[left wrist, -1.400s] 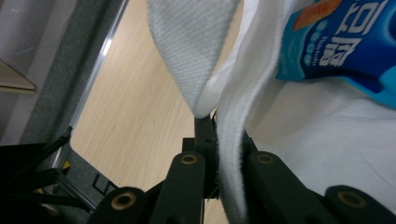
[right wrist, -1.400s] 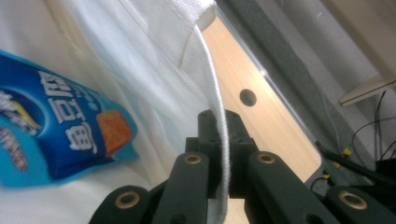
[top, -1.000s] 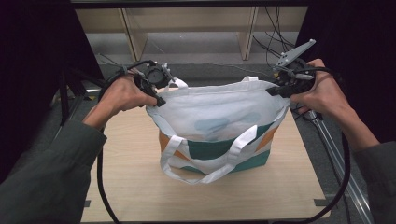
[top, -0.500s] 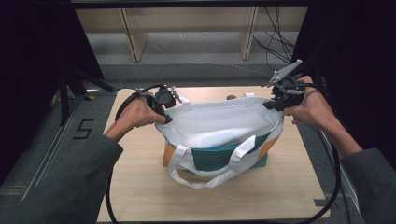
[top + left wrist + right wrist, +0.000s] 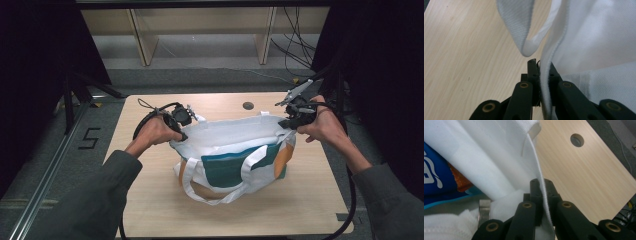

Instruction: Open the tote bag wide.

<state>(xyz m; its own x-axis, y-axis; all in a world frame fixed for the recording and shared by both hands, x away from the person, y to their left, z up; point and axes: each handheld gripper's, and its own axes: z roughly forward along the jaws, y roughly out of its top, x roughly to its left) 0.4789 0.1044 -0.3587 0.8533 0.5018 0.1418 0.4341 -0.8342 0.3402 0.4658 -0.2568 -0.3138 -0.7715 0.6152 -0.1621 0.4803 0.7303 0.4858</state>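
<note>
We count one white fabric tote bag with green and orange panels [image 5: 235,160], standing on the light wooden counter [image 5: 310,200] between the two grippers. The left gripper [image 5: 176,131] has its fingers [image 5: 533,72] pinching the bag's hemmed rim; the right gripper [image 5: 286,123] pinches the opposite rim, fingers [image 5: 551,190] pressed on the seam. Two white handle straps [image 5: 250,167] hang loose, one near each side. We note one round hole [image 5: 248,105] in the counter beyond the fingers. Bare counter lies open ahead of the bag and to both sides.
</note>
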